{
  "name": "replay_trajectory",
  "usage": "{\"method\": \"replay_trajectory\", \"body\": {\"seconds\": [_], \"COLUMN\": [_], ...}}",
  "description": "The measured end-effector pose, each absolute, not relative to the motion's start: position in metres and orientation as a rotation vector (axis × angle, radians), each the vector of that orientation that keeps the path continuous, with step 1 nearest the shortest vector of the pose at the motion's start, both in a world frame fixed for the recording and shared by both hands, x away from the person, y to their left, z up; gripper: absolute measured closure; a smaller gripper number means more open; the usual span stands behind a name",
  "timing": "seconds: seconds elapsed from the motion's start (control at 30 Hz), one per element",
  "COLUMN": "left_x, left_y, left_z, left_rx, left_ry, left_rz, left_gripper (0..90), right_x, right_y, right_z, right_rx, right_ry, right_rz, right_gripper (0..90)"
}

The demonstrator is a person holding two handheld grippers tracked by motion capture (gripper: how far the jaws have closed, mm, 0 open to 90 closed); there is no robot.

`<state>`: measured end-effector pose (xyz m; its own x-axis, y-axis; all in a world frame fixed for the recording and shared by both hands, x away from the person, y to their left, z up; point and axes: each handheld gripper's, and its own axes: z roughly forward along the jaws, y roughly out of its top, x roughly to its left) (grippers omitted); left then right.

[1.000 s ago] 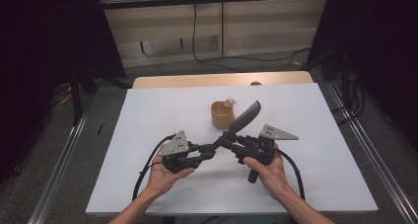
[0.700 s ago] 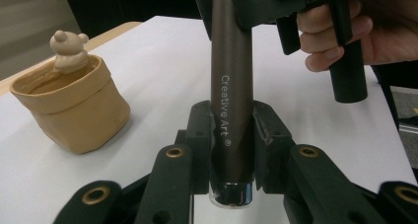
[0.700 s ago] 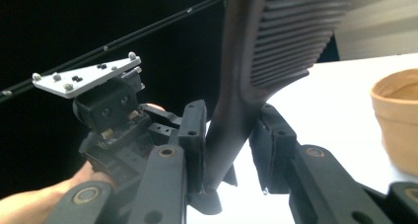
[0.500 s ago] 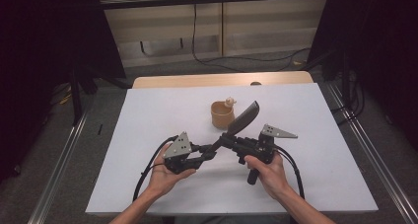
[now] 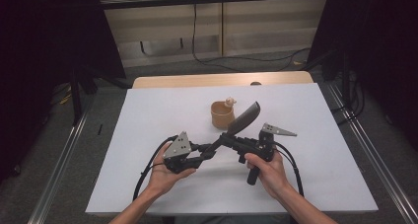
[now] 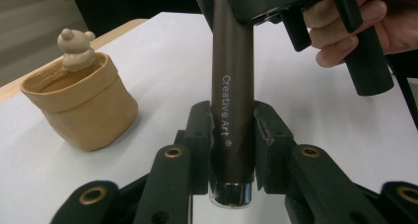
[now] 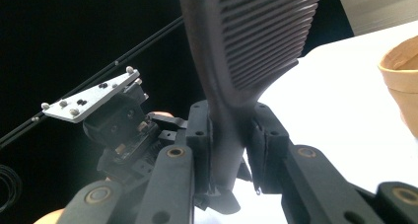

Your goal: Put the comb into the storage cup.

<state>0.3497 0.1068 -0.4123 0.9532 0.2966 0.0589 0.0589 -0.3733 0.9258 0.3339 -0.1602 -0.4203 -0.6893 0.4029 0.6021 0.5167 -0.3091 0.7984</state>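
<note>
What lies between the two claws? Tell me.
A dark brush spans the gap. The left claw clamps its handle end and the right claw its neck below the ridged head, as the high view and both gripper views show.

1. The white table [image 5: 162, 110] is lit evenly and pretty brightly from above; the surroundings are left in near-black.
2. Only soft, short shadows are thrown, e.g. under the tan pot [image 6: 79, 105].
3. A small glare spot is picked up on the brush handle's chrome cap [image 6: 231, 194].
4. In the right gripper view, the comb-like head [image 7: 261, 31] is blurred up close, and the background is lost to darkness.
5. The high view is rendered a bit soft and grainy.
</note>
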Motion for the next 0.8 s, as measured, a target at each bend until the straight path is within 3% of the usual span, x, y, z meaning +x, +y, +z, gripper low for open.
{"method": "replay_trajectory", "body": {"seconds": [0.1, 0.2, 0.27, 0.37, 0.63, 0.8], "left_x": [0.349, 0.349, 0.348, 0.346, 0.346, 0.348], "left_y": [0.107, 0.109, 0.109, 0.108, 0.11, 0.117], "left_z": [-0.411, -0.409, -0.409, -0.411, -0.411, -0.408], "left_rx": [1.931, 1.925, 1.918, 1.922, 1.922, 1.929], "left_ry": [0.292, 0.294, 0.316, 0.313, 0.373, 0.402], "left_rz": [0.258, 0.257, 0.251, 0.246, 0.269, 0.256], "left_gripper": [61.6, 58.4, 50.2, 48.3, 20.2, 15.6], "right_x": [0.334, 0.334, 0.334, 0.334, 0.335, 0.336], "right_y": [-0.16, -0.16, -0.159, -0.16, -0.163, -0.167], "right_z": [-0.42, -0.42, -0.419, -0.418, -0.413, -0.411], "right_rx": [-1.196, -1.192, -1.181, -1.174, -1.16, -1.166], "right_ry": [-1.808, -1.814, -1.828, -1.838, -1.89, -1.932], "right_rz": [-2.165, -2.161, -2.164, -2.169, -2.193, -2.214], "right_gripper": [72.9, 72.9, 72.9, 73.0, 73.0, 73.0]}}
